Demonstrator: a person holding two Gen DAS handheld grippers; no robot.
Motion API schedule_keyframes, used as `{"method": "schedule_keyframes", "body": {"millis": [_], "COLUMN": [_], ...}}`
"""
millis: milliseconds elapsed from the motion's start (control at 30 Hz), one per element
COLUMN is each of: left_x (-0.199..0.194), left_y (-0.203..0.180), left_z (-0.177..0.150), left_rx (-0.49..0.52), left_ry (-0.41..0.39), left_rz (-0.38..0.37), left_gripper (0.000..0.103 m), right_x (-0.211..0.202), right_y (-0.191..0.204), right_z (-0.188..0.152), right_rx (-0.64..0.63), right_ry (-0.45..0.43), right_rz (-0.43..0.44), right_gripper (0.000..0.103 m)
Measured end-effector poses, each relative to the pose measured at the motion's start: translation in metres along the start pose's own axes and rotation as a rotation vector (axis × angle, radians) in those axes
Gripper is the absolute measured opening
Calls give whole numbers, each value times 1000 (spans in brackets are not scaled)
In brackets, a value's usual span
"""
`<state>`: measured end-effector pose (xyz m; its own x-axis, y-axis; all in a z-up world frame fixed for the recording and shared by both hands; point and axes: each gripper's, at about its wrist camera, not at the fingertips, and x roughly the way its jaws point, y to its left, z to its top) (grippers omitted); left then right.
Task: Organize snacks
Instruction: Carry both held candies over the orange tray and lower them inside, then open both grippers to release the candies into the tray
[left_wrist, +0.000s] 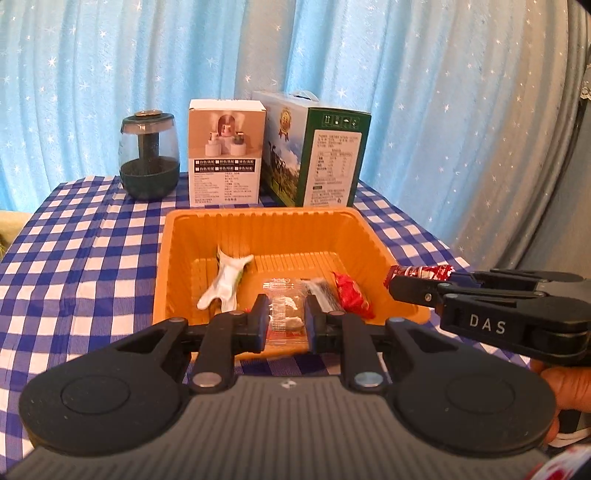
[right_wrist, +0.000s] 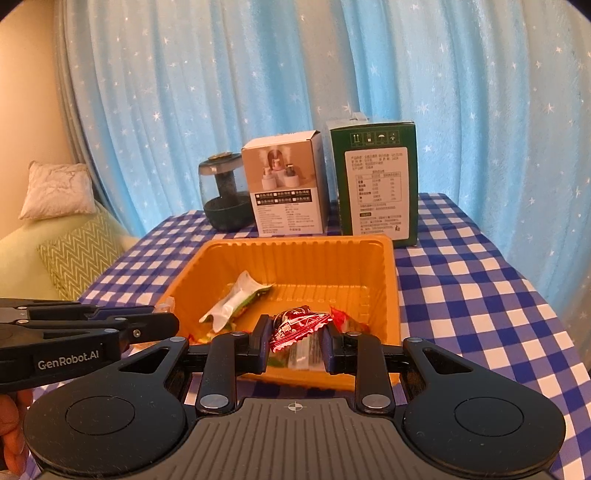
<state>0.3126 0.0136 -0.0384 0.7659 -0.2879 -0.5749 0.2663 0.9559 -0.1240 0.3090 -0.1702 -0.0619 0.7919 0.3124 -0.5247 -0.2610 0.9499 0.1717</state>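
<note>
A clear-wrapped snack (left_wrist: 286, 314) is pinched between the closed left tongs (left_wrist: 286, 321) above the near rim of the orange tray (left_wrist: 258, 221), which is set on the checked table (left_wrist: 92, 258) towards its far edge. A red-wrapped candy (right_wrist: 297, 326) is gripped in the right tongs (right_wrist: 295, 339), also over the tray's near rim. A white packet (left_wrist: 225, 284) and a red packet (left_wrist: 352, 295) are seen lying inside the tray. At the table's far edge a dark jar (left_wrist: 149, 155), a white box (left_wrist: 225, 151) and a green box (left_wrist: 317, 151) are lined up.
</note>
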Motion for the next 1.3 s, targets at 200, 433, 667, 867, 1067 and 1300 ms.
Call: {"method": "schedule_keyframes", "body": {"millis": [200,433,667,867,1067,1300], "left_x": [13,27,43,56,67,67], "left_y": [6,16,26,31,38,38], "left_z": [9,16,21,22,23,22], "left_rx": [-7,-17,-33,-28,-66,-50], "left_ry": [-3,-1,8,20,26,32], "left_rz": [12,33,51,57,28,68], "left_gripper": [18,18,18,18,21,30], "right_x": [17,36,59,76,82,82], "right_y": [-9,-14,-11,-13,-21,-22], "right_z": [7,18,25,26,26,25], "right_rx": [31,59,83,84,108,124], "right_ry": [17,16,26,37,43,48], "right_rz": [-10,-7,-5,-15,-29,-22], "right_gripper": [28,28,28,28,28,28]}}
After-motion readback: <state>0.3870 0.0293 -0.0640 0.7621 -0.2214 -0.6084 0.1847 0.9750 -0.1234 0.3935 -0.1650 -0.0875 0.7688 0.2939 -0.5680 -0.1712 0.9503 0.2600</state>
